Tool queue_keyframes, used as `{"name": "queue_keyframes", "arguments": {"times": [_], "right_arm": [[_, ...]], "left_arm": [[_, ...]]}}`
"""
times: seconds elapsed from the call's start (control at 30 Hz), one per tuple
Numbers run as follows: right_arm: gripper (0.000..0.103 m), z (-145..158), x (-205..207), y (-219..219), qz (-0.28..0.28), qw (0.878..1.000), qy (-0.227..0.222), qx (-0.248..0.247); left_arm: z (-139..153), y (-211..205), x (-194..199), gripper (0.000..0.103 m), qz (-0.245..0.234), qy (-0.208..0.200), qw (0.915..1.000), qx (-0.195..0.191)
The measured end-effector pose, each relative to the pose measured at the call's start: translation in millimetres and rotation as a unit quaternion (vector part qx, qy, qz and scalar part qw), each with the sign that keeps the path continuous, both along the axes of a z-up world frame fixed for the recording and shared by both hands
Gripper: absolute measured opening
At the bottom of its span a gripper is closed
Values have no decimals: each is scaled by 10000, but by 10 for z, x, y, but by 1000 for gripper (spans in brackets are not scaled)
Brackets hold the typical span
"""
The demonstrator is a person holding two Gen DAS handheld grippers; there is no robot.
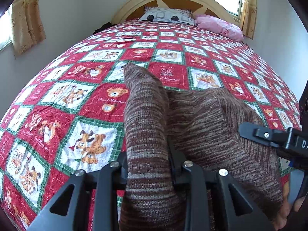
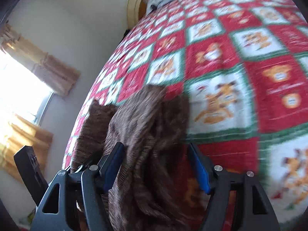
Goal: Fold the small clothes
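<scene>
Left wrist view: my left gripper [image 1: 149,171] pinches the knit [image 1: 211,119]; right gripper [image 2: 156,165] stands wide over the quilt [image 2: 231,57]. I should lay edges square before releasing.

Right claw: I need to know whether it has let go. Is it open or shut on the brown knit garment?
Open. The right claw has its blue pads spread wide; the brown knit garment lies between them, unpinched.
</scene>
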State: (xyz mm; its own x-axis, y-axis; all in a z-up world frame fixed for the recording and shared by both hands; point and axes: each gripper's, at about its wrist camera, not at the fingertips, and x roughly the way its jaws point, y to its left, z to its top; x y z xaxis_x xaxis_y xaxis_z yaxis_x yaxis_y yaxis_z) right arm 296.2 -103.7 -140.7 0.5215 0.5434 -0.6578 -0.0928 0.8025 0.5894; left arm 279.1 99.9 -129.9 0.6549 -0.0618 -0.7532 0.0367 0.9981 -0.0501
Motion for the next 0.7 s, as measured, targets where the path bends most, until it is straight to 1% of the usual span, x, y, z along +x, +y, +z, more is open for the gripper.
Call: {"name": "queue_keyframes", "arguments": {"times": [0.03,0.07,0.1,0.13,0.23,0.3,0.33,0.4,0.47,0.5,0.53,0.57,0.63,0.67,0.7], "right_arm": [[69,4,12,31,8,9999,-50,-109],[60,10,25,74,-3,9995,-77,-294],[31,18,36,138,95,9991,-104,-394],[26,34,42,204,191,9987,-149,-456],[23,198,1,391,339,9925,-610,-1005],[22,341,-28,445,398,9897,-926,-1019],[22,422,-42,452,392,9883,-1107,-977],[21,568,-43,525,351,9826,-1454,-1102],[21,633,-1,618,353,9775,-1674,-1235],[21,634,55,652,355,9755,-1728,-1311],[21,599,140,690,335,9732,-1749,-1452],[21,520,232,709,299,9741,-1633,-1538],[22,319,396,665,264,9813,-1191,-1489],[23,213,459,625,192,9831,-1007,-1518],[30,134,491,572,140,9847,-904,-1483]], "left_arm": [[3,10,3,31,7,-12,10000,-36],[7,21,10,31,7,-17,10000,-83],[19,34,26,30,18,-13,9999,-112],[33,40,43,30,22,-6,10000,-97],[122,75,93,28,14,-41,10000,-88],[223,101,123,28,13,-211,9998,-23],[276,107,147,28,23,-320,9995,75],[363,122,206,28,70,-530,9981,293],[402,163,291,28,101,-678,9970,352],[374,180,361,28,127,-664,9969,399],[313,183,437,28,135,-543,9974,451],[234,187,516,28,112,-384,9981,474],[44,204,632,33,120,-130,9981,597],[-28,213,647,44,124,-109,9976,671],[-59,223,620,54,159,-211,9969,746]]}}
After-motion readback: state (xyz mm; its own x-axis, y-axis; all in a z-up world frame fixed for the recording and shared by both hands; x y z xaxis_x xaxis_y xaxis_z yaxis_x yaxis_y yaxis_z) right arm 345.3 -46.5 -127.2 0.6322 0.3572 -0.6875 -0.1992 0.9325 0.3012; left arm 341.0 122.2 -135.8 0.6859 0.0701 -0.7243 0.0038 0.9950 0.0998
